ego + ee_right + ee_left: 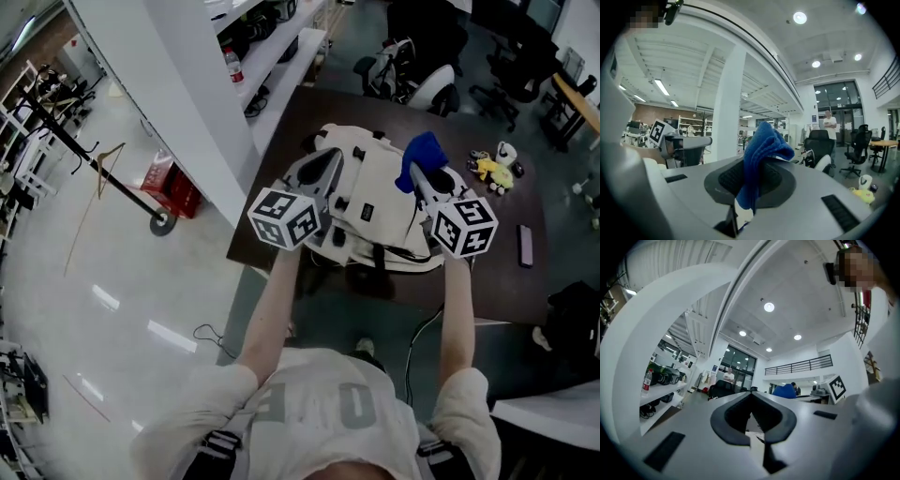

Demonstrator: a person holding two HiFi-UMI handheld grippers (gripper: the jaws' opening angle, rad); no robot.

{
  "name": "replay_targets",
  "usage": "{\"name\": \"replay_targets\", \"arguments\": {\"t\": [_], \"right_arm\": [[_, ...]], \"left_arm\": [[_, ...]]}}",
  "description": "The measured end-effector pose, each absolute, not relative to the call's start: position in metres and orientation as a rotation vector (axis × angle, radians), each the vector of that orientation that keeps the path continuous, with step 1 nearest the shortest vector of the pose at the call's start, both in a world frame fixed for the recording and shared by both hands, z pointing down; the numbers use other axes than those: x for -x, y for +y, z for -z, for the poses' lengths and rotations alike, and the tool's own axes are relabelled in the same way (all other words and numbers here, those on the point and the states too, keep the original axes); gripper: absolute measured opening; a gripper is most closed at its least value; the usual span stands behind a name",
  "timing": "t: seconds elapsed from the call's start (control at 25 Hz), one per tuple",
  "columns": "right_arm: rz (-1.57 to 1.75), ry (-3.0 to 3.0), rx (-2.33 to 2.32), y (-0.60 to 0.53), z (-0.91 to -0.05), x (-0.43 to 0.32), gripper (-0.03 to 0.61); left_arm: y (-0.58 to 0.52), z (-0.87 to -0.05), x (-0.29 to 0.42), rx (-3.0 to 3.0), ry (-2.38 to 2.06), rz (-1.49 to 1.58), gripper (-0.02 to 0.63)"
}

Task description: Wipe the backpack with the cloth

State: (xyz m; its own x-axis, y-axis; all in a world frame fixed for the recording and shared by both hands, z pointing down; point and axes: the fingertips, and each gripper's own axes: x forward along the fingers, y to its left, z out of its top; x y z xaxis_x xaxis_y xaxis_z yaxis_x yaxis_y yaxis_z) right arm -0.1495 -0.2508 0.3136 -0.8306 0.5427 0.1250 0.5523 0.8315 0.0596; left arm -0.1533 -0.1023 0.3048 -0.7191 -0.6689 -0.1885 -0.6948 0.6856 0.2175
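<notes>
A cream backpack (375, 202) lies on the dark brown table (506, 281). My right gripper (422, 178) is held above the backpack's right part, shut on a blue cloth (424, 155). That cloth (764, 140) bunches up out of the right gripper (757, 164) and hangs down between its pads. My left gripper (319, 173) hovers over the backpack's left side. The left gripper (752, 397) is shut with nothing between its pads. Both gripper cameras look out level over the room, so neither of them shows the backpack. The blue cloth (783, 391) shows in the left gripper view, off to the right.
A yellow toy (487, 169) and a small purple flat thing (525, 246) lie on the table's right part. Office chairs (422, 80) stand behind the table. White shelves (272, 56) run along the left, and a red box (173, 183) sits on the floor.
</notes>
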Motion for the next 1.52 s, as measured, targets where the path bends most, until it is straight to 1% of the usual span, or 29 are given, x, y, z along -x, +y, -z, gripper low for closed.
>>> {"name": "replay_targets", "arguments": {"t": [0.2,0.32,0.48,0.64,0.76,0.88,1.12,1.32,1.52], "right_arm": [[0.06,-2.883,0.665,-0.205,-0.34,0.158,0.041],[-0.01,-2.872,0.616,-0.179,-0.346,0.16,0.041],[0.014,-2.877,0.508,-0.15,-0.349,0.171,0.041],[0.042,-2.89,0.39,-0.107,-0.345,0.186,0.041],[0.073,-2.896,0.289,-0.081,-0.346,0.196,0.041],[0.066,-2.908,0.22,-0.062,-0.349,0.203,0.041],[-0.074,-2.934,-0.027,-0.06,-0.366,0.215,0.041],[-0.019,-2.937,-0.24,-0.06,-0.356,0.223,0.041],[-0.048,-2.945,-0.353,-0.062,-0.36,0.208,0.041]], "left_arm": [[-0.057,-0.301,0.16,1.286,2.743,-0.365,0.005],[-0.035,-0.298,0.171,1.337,2.717,-0.337,0.005],[-0.007,-0.3,0.186,1.436,2.657,-0.327,0.005],[0.035,-0.299,0.212,1.526,2.605,-0.4,0.005],[0.052,-0.296,0.231,1.601,2.55,-0.363,0.005],[0.059,-0.294,0.247,1.665,2.49,-0.311,0.005],[0.05,-0.311,0.282,1.813,2.391,-0.386,0.005],[0.03,-0.308,0.303,1.995,2.24,-0.401,0.005],[0.019,-0.326,0.322,2.014,2.266,-0.307,0.005]]}}
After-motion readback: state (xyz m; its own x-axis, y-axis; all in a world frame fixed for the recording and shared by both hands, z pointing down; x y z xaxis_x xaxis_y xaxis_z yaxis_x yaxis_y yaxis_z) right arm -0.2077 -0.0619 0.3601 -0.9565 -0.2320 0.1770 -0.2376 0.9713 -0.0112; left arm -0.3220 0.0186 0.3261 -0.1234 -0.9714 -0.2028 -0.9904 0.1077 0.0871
